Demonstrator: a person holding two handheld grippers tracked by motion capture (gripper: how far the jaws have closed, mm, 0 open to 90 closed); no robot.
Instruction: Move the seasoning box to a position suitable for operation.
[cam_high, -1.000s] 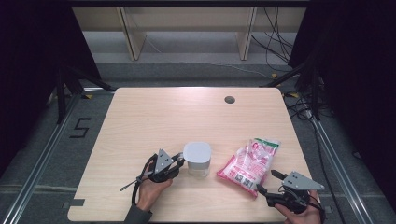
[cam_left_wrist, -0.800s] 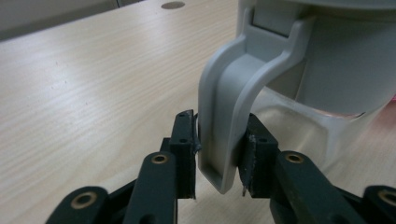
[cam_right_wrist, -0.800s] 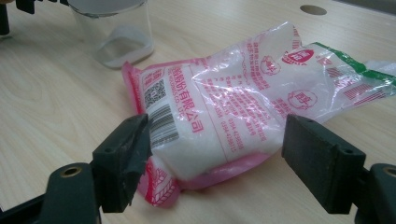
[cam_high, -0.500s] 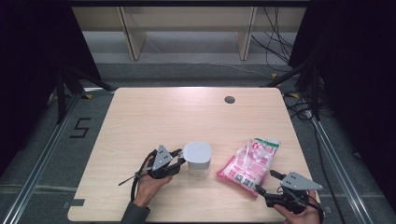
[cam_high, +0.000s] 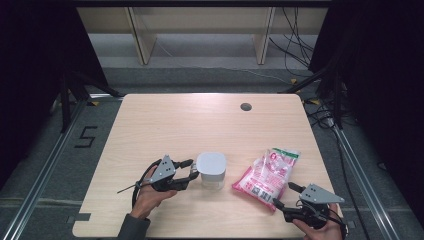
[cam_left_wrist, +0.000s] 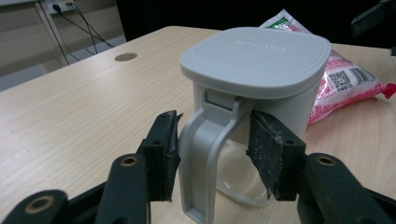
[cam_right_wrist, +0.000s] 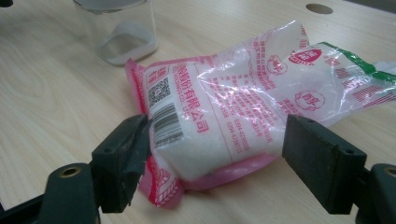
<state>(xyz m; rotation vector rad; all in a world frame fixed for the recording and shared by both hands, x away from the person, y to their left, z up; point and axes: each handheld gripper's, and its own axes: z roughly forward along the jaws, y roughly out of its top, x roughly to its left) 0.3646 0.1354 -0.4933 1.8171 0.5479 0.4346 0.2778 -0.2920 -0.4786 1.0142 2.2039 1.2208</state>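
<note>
Left tool (cam_left_wrist: 212, 149) stands half open, its jaws having just been opening around the grey latch (cam_left_wrist: 210, 154) of the lidded jar (cam_high: 210, 170) mid-table; right tool (cam_right_wrist: 212, 158), spread wide, flanks the pink bag (cam_right_wrist: 243, 112), unmoved

floor beside table, far left of the left gripper (cam_high: 192, 171): white painted digit "5" (cam_high: 86, 136) | pink-and-clear plastic bag of white grains (cam_right_wrist: 243, 112) between the right gripper's (cam_right_wrist: 217, 158) jaws: QR code, barcode, red Chinese print ending "有限公司" | grey square lid of clear jar (cam_left_wrist: 254, 56), just ahead of left gripper: embossed wording, too faint to read
</note>
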